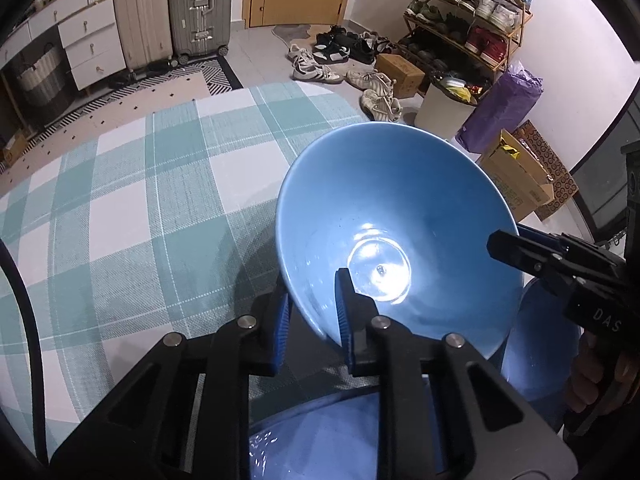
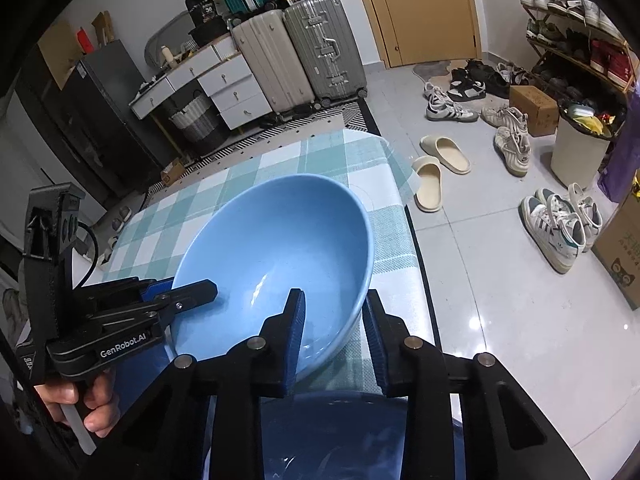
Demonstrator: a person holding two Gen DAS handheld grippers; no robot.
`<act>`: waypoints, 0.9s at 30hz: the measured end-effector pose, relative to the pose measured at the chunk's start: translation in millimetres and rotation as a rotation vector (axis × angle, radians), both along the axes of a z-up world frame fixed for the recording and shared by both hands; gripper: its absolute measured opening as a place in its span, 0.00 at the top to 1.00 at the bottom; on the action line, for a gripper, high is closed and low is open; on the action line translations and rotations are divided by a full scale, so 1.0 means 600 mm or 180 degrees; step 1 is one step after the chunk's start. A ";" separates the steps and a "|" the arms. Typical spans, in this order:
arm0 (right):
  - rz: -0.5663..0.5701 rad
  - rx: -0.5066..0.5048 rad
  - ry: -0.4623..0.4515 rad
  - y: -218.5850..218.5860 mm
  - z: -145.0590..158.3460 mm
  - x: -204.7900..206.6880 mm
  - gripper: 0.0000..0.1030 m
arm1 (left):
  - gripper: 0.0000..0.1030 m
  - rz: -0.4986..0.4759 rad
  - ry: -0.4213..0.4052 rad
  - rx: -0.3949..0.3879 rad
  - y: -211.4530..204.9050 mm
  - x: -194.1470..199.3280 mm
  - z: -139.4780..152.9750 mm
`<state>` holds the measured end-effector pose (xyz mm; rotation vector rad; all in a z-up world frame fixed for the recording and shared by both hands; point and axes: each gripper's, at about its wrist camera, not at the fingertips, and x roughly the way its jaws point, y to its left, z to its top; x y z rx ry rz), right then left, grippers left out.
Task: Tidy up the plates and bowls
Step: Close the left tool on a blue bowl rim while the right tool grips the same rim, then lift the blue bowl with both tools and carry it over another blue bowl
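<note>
Two grippers meet on one light blue bowl, which I see tilted above the teal-and-white checked tablecloth: my left gripper reaches in from the near-left with its jaws straddling the rim, one finger inside and one outside, while my right gripper straddles the opposite rim in the same way. I cannot tell from either view whether the pads are actually pressing the wall or standing just off it. Below both grippers lies a darker blue dish, and a hand grips the left handle.
</note>
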<state>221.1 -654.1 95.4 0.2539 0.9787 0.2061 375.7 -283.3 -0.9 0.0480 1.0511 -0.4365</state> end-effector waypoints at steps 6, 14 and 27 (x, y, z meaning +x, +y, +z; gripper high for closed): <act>-0.0006 -0.0005 -0.0075 0.000 0.005 -0.003 0.70 | 0.82 0.0002 -0.0084 0.0000 0.000 -0.005 0.012; -0.0035 -0.0021 -0.0290 -0.001 0.030 -0.009 0.70 | 0.82 0.0022 -0.0247 -0.0034 0.001 -0.019 0.043; -0.0016 -0.0119 -0.0505 0.008 0.079 -0.036 0.70 | 0.82 0.0035 -0.0423 -0.0083 0.006 -0.061 0.107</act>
